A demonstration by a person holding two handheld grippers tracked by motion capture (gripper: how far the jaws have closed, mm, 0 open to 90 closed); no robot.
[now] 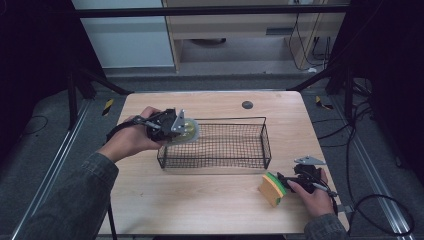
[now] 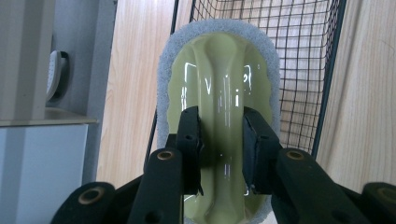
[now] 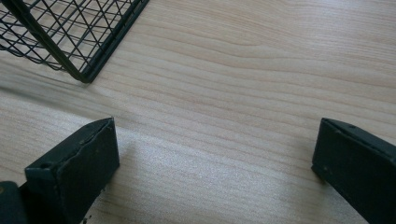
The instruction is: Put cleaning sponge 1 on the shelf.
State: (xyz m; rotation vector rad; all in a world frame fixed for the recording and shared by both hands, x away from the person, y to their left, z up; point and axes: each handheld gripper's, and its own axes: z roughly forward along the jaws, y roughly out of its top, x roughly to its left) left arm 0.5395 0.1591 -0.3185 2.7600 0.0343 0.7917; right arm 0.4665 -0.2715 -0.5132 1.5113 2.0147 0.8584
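My left gripper (image 1: 176,128) is shut on the ridge of a pale yellow-green scrubber (image 1: 189,131) with a grey pad around its edge. It holds the scrubber tilted at the left end of a black wire basket (image 1: 227,119). In the left gripper view the two pads clamp the glossy handle (image 2: 219,60) from both sides, my left gripper (image 2: 220,122) facing the basket mesh (image 2: 303,46) beyond. A yellow sponge with a green layer (image 1: 272,189) lies at the front right, right beside my right gripper (image 1: 289,181). My right gripper (image 3: 217,135) stands wide open over bare wood.
The basket's corner (image 3: 84,70) is at the upper left of the right gripper view. A small dark disc (image 1: 247,104) sits on the light wooden table (image 1: 200,200) behind the basket. Black frame legs and cables surround the table on the floor.
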